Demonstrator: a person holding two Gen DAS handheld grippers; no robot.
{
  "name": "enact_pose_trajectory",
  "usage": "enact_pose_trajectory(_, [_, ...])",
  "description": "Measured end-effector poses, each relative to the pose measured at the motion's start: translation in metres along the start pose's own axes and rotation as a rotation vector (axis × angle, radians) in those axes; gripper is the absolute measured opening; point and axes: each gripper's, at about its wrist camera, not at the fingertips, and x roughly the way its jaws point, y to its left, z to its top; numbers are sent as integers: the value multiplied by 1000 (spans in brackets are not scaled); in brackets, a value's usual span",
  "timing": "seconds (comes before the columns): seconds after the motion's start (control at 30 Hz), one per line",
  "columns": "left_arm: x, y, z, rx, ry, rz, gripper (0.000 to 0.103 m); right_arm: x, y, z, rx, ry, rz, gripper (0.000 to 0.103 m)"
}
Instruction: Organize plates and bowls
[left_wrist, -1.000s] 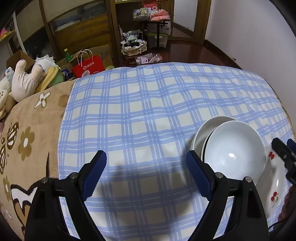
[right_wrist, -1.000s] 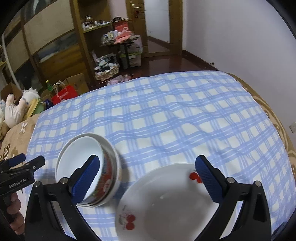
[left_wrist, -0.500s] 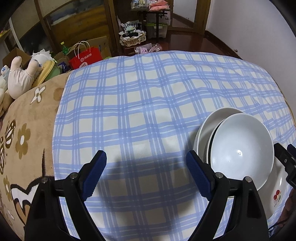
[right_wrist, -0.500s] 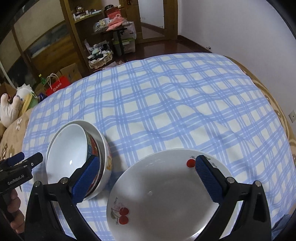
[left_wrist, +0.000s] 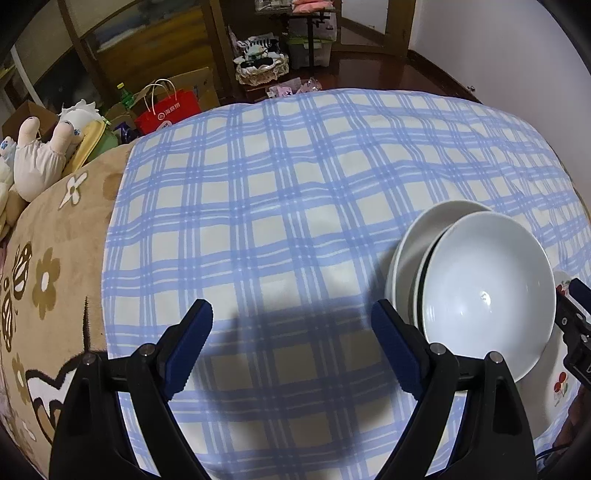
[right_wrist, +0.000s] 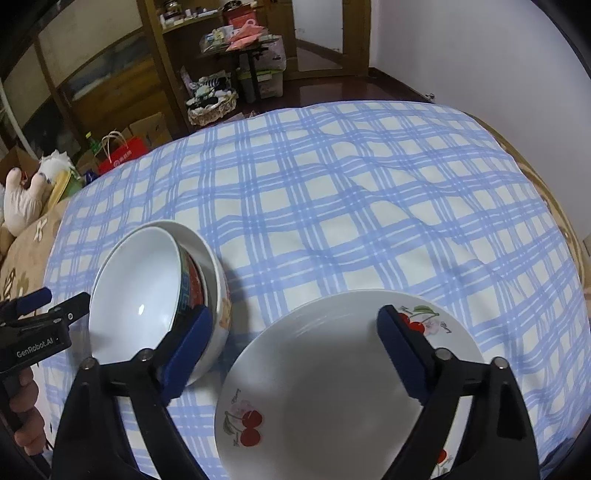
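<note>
Two nested bowls (right_wrist: 140, 295), white inside with a red-patterned one in a larger white one, sit tilted on the blue checked cloth (right_wrist: 351, 203). Right of them lies a white plate with cherries (right_wrist: 332, 387). My right gripper (right_wrist: 297, 349) hovers over the plate's left part; its jaws are closing, and its left finger (right_wrist: 192, 347) is beside the bowls' wall with no pad pressing on anything. In the left wrist view my left gripper (left_wrist: 290, 343) stands open over bare cloth, left of the bowls (left_wrist: 487, 295). The plate (left_wrist: 561, 384) peeks out at the far right.
A tan flowered blanket (left_wrist: 44, 277) borders the cloth on the left, with a plush toy (left_wrist: 37, 158) beyond it. Past the far edge are a red bag (left_wrist: 170, 110), a basket (left_wrist: 262, 66) and wooden cabinets. A hand (right_wrist: 22, 406) holds the left gripper.
Both views have tipped further down toward the cloth. The plate and bowls look larger in the right wrist view, and the right jaws have narrowed a little. The dishes have not moved.
</note>
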Motion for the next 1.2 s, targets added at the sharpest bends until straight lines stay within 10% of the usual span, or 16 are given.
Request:
enact_pose_trajectory(0.57, [0,10,3,-58,22,-94,86,1,8,1,10,22,14,85])
enact_pose_trajectory(0.87, [7,28,5,-176,88,-332,85,7,0,2,63,31,78,73])
enact_pose_trajectory(1.2, [2,9,5,-71,34,-195,85,7,2,1,88,48,147,38])
